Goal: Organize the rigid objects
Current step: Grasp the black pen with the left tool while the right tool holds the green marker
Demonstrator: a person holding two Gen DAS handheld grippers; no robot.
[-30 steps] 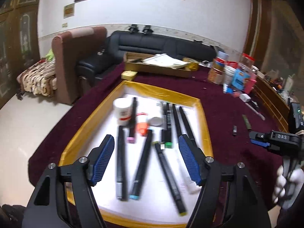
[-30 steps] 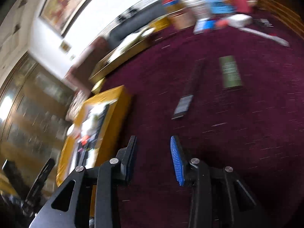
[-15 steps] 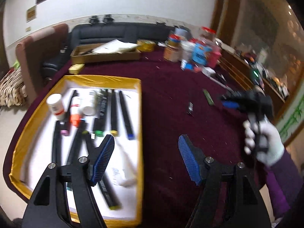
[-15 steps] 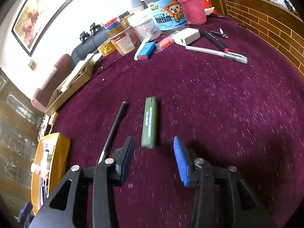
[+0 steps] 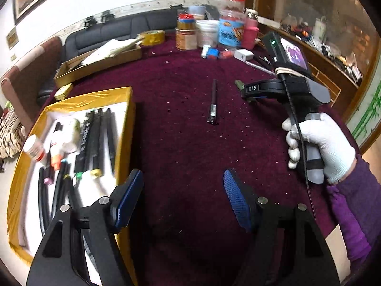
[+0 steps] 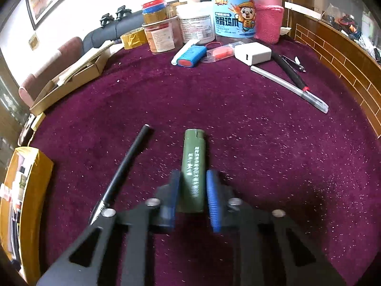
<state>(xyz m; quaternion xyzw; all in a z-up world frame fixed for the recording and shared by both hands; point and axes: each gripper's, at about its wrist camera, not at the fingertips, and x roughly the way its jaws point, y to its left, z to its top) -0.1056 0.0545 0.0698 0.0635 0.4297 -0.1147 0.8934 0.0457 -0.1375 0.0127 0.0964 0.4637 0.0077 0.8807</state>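
Observation:
A green lighter (image 6: 193, 166) lies on the maroon tablecloth (image 6: 238, 119). My right gripper (image 6: 193, 190) has its blue pads on both sides of the lighter's near end, closed against it. A black pen (image 6: 123, 169) lies just left of it; the pen also shows in the left wrist view (image 5: 213, 102). My left gripper (image 5: 183, 195) is open and empty above the cloth, beside the gold tray (image 5: 126, 124), which holds several black markers (image 5: 95, 138) and small bottles. The right gripper's body (image 5: 285, 88) shows in the left wrist view, held by a white-gloved hand.
Jars and tubs (image 6: 200, 23), a white charger (image 6: 252, 52), a blue case (image 6: 190, 56), a silver pen (image 6: 290, 88) and a black-red pen (image 6: 289, 69) lie at the table's far side. A cardboard box (image 6: 71, 81) stands at the far left. A wooden rim (image 6: 345, 54) borders the right.
The right gripper moved forward over the green lighter and its jaws closed on it. The left gripper swung right, off the tray and over the cloth.

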